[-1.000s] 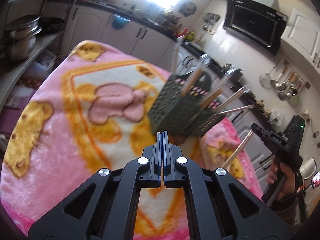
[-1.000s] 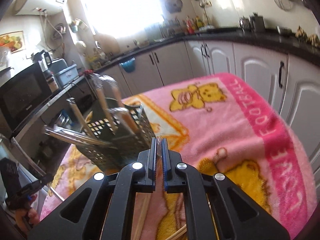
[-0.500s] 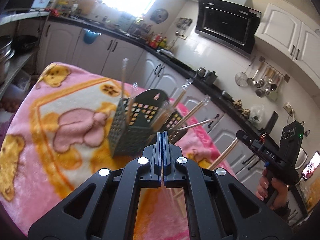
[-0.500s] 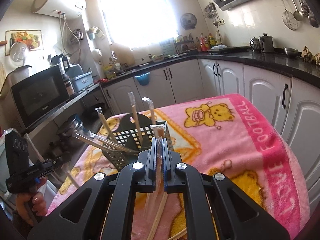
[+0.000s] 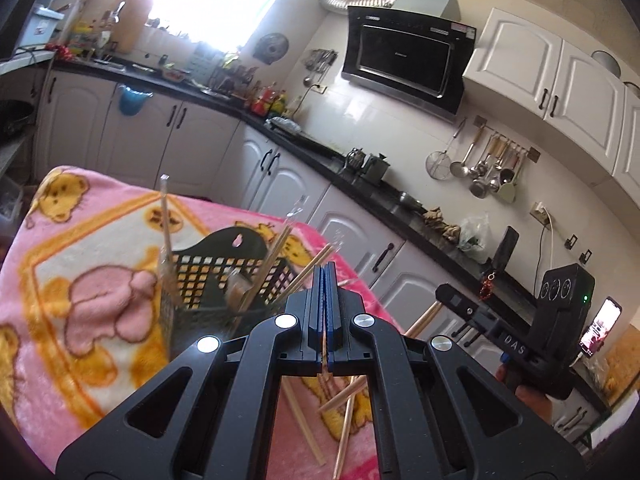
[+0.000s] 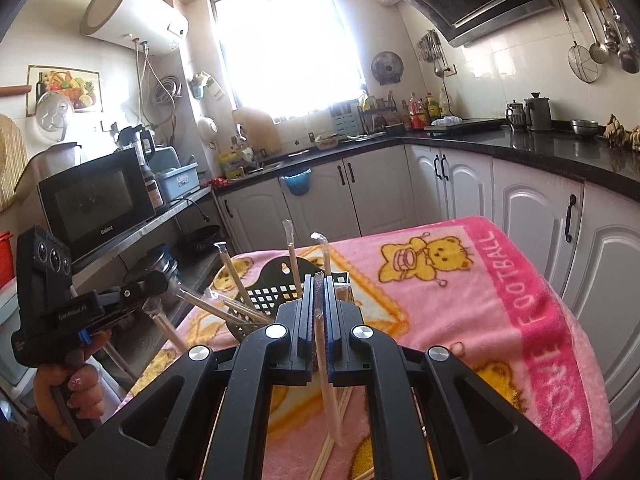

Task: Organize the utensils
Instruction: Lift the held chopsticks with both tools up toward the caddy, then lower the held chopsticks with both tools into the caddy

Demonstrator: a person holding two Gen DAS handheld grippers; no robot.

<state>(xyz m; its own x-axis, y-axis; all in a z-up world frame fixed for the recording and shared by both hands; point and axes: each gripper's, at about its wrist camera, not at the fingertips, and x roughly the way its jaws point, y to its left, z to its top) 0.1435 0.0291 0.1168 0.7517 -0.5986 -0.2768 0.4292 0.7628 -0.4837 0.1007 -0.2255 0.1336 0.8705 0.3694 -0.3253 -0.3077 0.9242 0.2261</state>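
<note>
The right gripper [image 6: 319, 316] has its jaws pinched on a wrapped chopstick pair [image 6: 326, 368], which runs from the tips down toward 6 o'clock; gripping near the upper end leaves the long lower portion free to drop into a compartment. The left gripper [image 5: 325, 300] has its jaws pressed together; a thin pale sliver shows low between them, but whether it is gripped or only lies behind them cannot be told. At 11 o'clock from each set of fingertips stands the dark green utensil holder [image 5: 208, 276], upright on the pink blanket [image 5: 80, 264]. It already carries several wrapped chopsticks [image 6: 294, 260], which lean outward because the perforated walls support only their lower ends. Loose chopsticks [image 5: 344, 396] lie on the blanket at 6 o'clock, beneath the left gripper, awaiting collection. Both grippers point roughly toward the holder, a suitable approach for insertion from above.
</note>
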